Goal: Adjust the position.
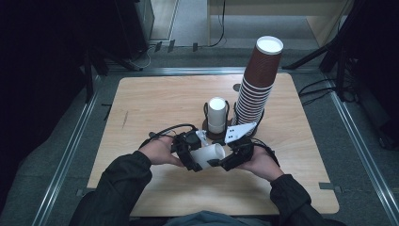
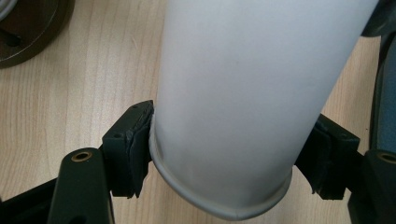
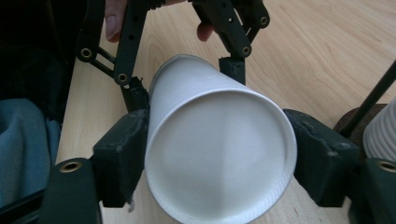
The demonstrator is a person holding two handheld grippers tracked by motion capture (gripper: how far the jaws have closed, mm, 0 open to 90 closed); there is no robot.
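the left tool point(image 1: 200, 157) grips the narrow base end of a white paper cup point(image 1: 210, 155), its two black pads pressed against the cup's rolled bottom edge in the left gripper view. the right tool point(image 1: 225, 160) stands at the wide mouth end of the same cup, one pad at each side of the rim; in the right gripper view both pads lie against the cup wall, so it holds the cup too. the cup lies on its side between the two tools, lifted just above the pale wooden tabletop point(image 1: 155, 103) near the person's edge. it is plain, smooth and unmarked, tapering from rim to base, and its inside shows white with nothing in it.

behind the tools stands a dark round holder point(image 1: 207, 125) with a second white paper cup point(image 1: 217, 114) upside down in it. just right of that rises one tall, leaning stack of brown ribbed paper cups point(image 1: 256, 82), also upside down; their number cannot be counted.
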